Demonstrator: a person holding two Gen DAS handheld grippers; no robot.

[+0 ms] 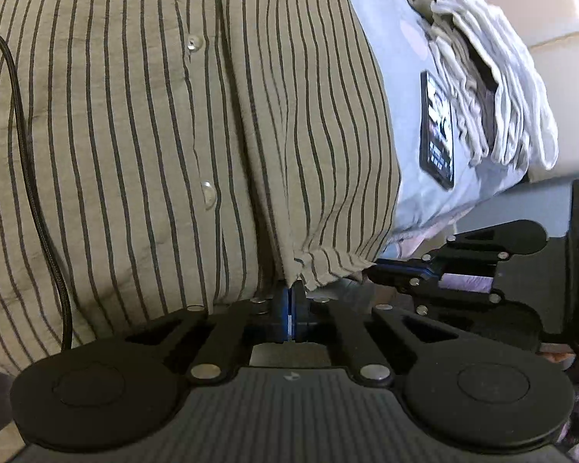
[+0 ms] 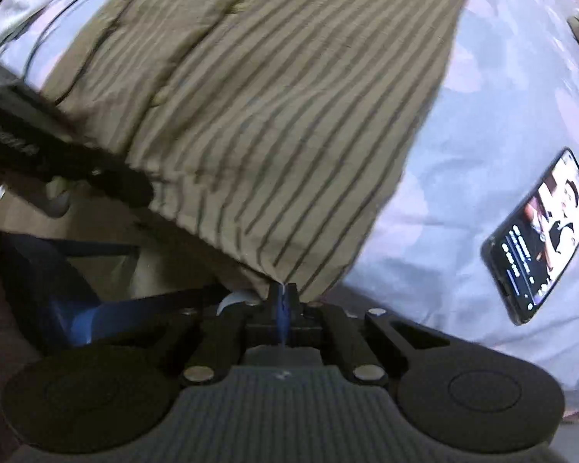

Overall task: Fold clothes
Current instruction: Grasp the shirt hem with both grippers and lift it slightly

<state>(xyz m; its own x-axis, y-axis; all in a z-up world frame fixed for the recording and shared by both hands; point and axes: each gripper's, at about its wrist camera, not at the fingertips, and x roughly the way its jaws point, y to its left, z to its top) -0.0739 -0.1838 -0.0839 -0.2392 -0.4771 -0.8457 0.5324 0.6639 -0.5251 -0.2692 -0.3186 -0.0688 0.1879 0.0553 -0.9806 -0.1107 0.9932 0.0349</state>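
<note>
One striped shirt, its stripes running up the frame; my left tongs and right tongs each pinch its hem (one phone at right).

A pale blue bedsheet with faint pink patches covers the bed, lit softly and evenly. On it lies a black smartphone with a lit screen, face up, beside a heap of crumpled white and grey laundry. Behind the heap stands a cream, smooth panel. A black braided cable trails across the left.
</note>
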